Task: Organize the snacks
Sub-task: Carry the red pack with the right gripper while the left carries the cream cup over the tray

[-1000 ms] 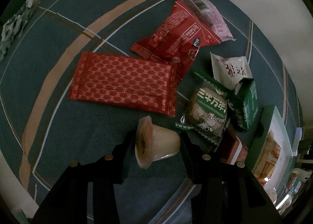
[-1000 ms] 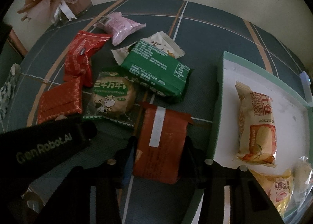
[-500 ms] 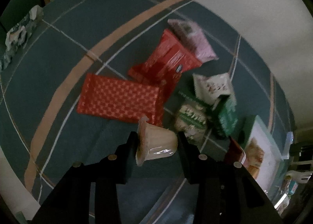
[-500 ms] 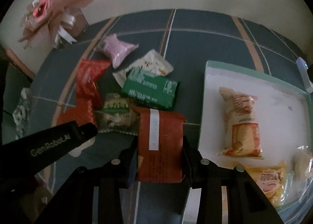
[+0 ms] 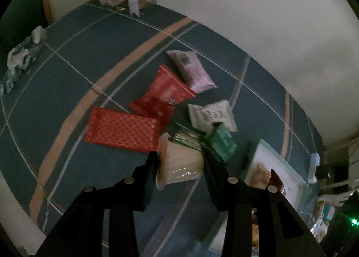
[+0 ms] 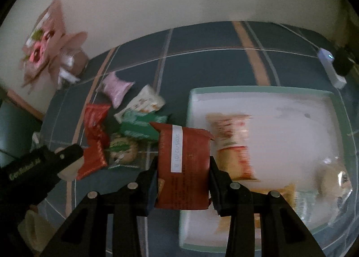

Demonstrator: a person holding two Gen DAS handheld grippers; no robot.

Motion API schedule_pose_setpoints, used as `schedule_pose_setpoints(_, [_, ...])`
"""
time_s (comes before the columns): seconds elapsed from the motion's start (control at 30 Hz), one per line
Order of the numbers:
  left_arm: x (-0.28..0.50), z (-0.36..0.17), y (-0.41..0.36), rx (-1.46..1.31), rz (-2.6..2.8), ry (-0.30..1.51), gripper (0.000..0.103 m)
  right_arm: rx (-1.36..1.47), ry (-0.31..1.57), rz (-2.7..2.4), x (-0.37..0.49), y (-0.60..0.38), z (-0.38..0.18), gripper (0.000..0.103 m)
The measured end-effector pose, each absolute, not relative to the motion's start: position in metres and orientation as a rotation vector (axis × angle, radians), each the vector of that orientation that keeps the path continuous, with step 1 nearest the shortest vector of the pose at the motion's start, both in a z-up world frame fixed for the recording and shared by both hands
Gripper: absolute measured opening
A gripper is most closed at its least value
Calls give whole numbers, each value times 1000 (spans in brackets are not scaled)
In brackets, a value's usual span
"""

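Observation:
My left gripper (image 5: 179, 162) is shut on a pale jelly cup (image 5: 179, 162) and holds it above the blue tablecloth. My right gripper (image 6: 182, 171) is shut on a dark red snack packet (image 6: 182, 167) with a white date label, held above the left edge of the white tray (image 6: 291, 108). The tray holds several wrapped snacks, one a yellow packet (image 6: 233, 144). A pile of loose snacks lies left of the tray: a red patterned packet (image 5: 122, 130), a red bag (image 5: 163, 93), a pink packet (image 5: 191, 73), a white packet (image 5: 212, 114) and a green packet (image 5: 221, 142).
A pink paper bouquet (image 6: 44, 43) stands at the table's far left corner by the wall. A small white device (image 6: 329, 66) lies beyond the tray's far right corner. The left gripper's body (image 6: 33, 167) shows at the left of the right wrist view.
Both grippers have risen with their loads. The right gripper carried the dark red packet right, over the tray's left edge. The left gripper lifted the jelly cup off the cloth.

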State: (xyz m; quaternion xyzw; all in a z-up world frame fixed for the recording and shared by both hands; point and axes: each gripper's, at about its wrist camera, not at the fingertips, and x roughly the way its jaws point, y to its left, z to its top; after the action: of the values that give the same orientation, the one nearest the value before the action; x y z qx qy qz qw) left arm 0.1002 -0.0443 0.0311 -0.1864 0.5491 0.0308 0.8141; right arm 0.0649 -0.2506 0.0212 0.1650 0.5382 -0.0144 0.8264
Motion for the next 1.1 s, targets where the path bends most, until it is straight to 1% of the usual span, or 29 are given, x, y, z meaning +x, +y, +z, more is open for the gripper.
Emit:
schedule_pose_setpoints(0.23, [92,31,-97,-353,-62,1187,42,449,1127,-116,52,-311,23,42])
schedule_pose_setpoints(0.57, [67,40,-206,-147,-287,1177,42,594,1071,-274,22,-405,27,42])
schedule_pose_setpoints(0.67, [57,35,-232,-96,-342,1175,42,611,1066,-309,13,-425,25,42])
schedule_pose_setpoints(0.87, [55,18,-256,-43,-382,1178,42,619,1064,-336,6,-446,20,42])
schedule_pose_setpoints(1.1, [61,8,-263,-17,-392,1140,42,588,1082,-291,15,-436,10,42])
